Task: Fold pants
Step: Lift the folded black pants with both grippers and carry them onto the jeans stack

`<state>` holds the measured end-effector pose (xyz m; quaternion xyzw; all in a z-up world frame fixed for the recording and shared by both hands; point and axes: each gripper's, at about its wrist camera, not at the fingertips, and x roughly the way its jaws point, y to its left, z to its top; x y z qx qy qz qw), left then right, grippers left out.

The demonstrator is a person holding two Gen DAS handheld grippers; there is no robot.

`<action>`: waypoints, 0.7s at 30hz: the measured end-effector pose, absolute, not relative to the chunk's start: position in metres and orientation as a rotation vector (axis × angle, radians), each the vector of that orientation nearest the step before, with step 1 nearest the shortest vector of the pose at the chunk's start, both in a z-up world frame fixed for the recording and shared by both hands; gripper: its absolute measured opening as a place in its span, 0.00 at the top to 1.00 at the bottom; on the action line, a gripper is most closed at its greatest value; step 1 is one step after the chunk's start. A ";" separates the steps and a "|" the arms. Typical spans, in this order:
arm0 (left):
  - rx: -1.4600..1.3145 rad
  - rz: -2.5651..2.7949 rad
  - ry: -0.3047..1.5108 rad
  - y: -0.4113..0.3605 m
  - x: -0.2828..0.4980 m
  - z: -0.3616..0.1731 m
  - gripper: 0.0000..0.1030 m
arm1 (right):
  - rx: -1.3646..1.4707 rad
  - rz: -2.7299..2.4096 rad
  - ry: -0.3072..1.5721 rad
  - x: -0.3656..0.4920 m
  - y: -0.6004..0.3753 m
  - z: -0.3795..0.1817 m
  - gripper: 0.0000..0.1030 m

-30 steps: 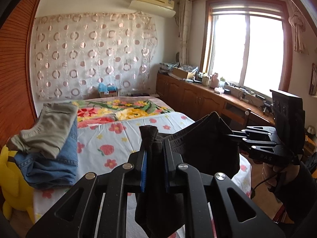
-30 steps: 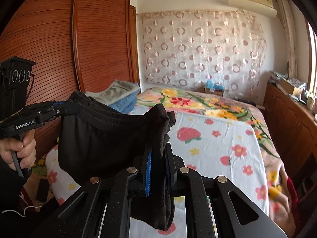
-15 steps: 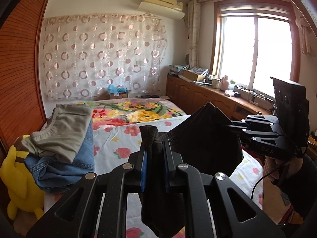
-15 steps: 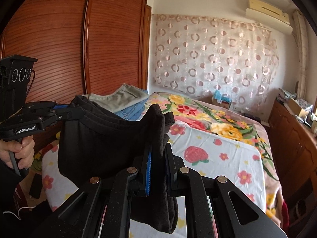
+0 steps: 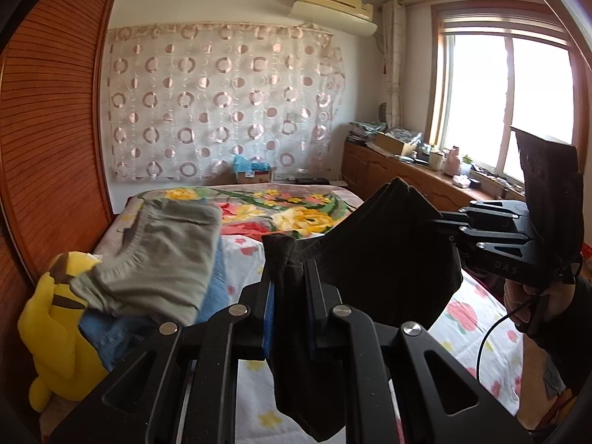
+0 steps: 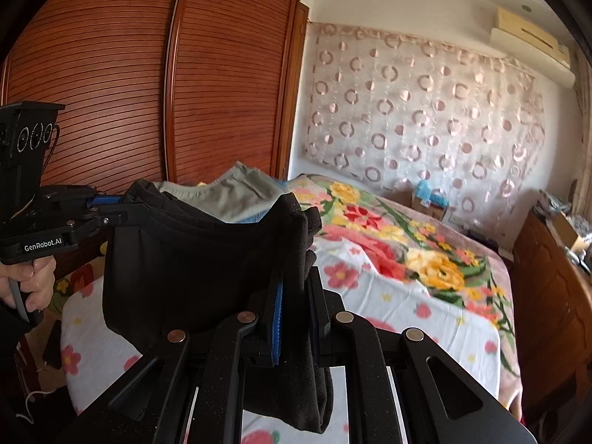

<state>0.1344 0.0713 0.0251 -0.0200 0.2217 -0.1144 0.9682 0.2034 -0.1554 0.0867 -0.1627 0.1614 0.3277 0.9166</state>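
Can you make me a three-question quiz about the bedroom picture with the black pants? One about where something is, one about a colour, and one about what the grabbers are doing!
1. Where is the yellow plush toy?
A. beside the pile of folded clothes
B. on the windowsill
C. on the air conditioner

2. What colour are the pants being held?
A. red
B. black
C. white

3. How do the left gripper and right gripper stand?
A. both open, empty
B. one open, one shut
C. both shut on the pants

Answers: 1 A, the toy sits beside the clothes at the bed's left edge. 2 B, the cloth is black. 3 C, each pair of jaws pinches black fabric.
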 end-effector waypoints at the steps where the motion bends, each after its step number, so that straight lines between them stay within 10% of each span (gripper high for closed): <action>1: -0.040 -0.228 0.446 0.073 0.136 0.026 0.86 | -0.337 0.678 0.329 0.208 -0.153 0.089 0.89; 21: -0.053 -0.095 0.392 0.133 0.186 0.039 0.86 | -0.410 0.737 0.238 0.295 -0.099 0.091 0.89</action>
